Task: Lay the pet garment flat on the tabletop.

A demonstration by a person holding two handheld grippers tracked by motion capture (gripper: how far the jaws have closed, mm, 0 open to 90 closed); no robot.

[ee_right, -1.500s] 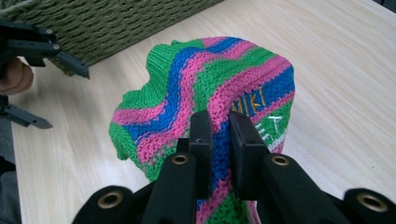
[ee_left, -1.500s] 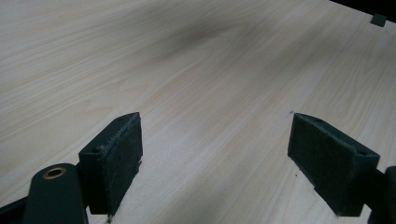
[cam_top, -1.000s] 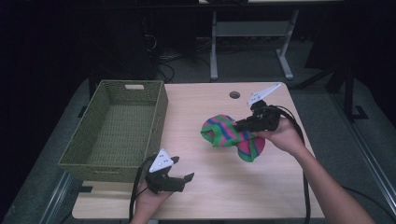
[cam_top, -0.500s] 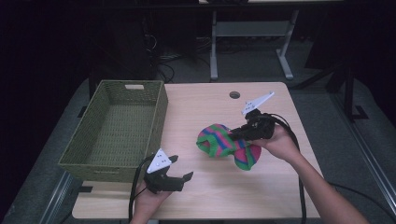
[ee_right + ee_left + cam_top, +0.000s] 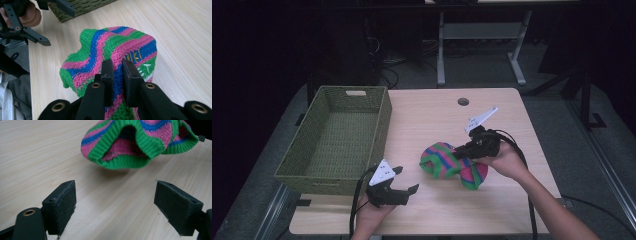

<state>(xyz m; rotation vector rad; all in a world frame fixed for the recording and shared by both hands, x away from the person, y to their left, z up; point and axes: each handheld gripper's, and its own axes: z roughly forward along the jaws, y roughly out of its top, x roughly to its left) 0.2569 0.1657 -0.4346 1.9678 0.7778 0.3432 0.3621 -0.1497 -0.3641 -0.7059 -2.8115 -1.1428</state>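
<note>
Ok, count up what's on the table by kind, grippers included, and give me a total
Striped knitted hat: 1, pinched in the right gripper
Green woven basket: 1
Grippers: 2, the left gripper with jaws apart and holding nothing
Total: 4

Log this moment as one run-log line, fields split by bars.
right gripper: shut on striped knitted green-pink-blue hat | left gripper: open, nothing between jaws | woven green basket: nothing inside | hat partly resting on wooden table
</note>
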